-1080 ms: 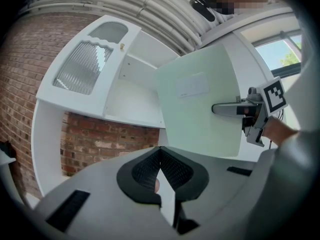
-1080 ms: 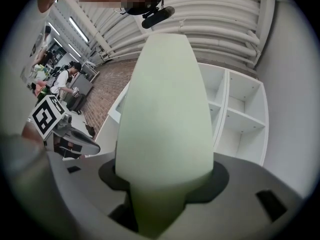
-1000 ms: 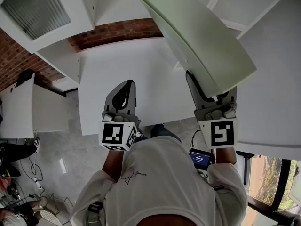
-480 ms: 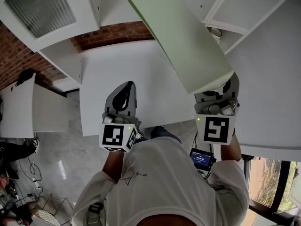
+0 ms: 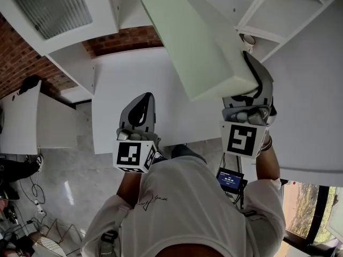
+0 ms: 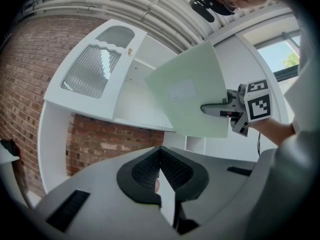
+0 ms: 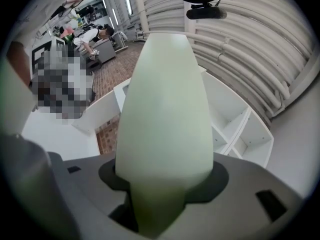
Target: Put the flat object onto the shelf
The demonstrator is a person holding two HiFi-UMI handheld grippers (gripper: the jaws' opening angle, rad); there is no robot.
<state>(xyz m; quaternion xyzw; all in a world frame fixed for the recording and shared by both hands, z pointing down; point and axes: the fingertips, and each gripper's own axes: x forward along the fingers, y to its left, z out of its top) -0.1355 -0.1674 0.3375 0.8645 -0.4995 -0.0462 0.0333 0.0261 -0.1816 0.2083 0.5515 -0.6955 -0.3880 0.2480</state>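
Alignment between the flat object (image 5: 198, 42) and the shelf (image 5: 284, 7) was what the coming move turned on. The pale green slab was clamped at its near end in the right gripper (image 5: 245, 79), whose jaws stood wide across its thickness. Its long axis ran straight out from those jaws, away from the person and slanting toward the upper left of the head view, up in the air above the white tabletop (image 5: 120, 95). The shelf's open compartments lay ahead and to the right of the slab's far half, so it probably needed swinging rightward before sliding in, though how its far edge stood to the shelf front was hard to judge. The left gripper (image 5: 140, 105) hung well apart to the left, jaws together on nothing, and the right hand was plainly the nearer.
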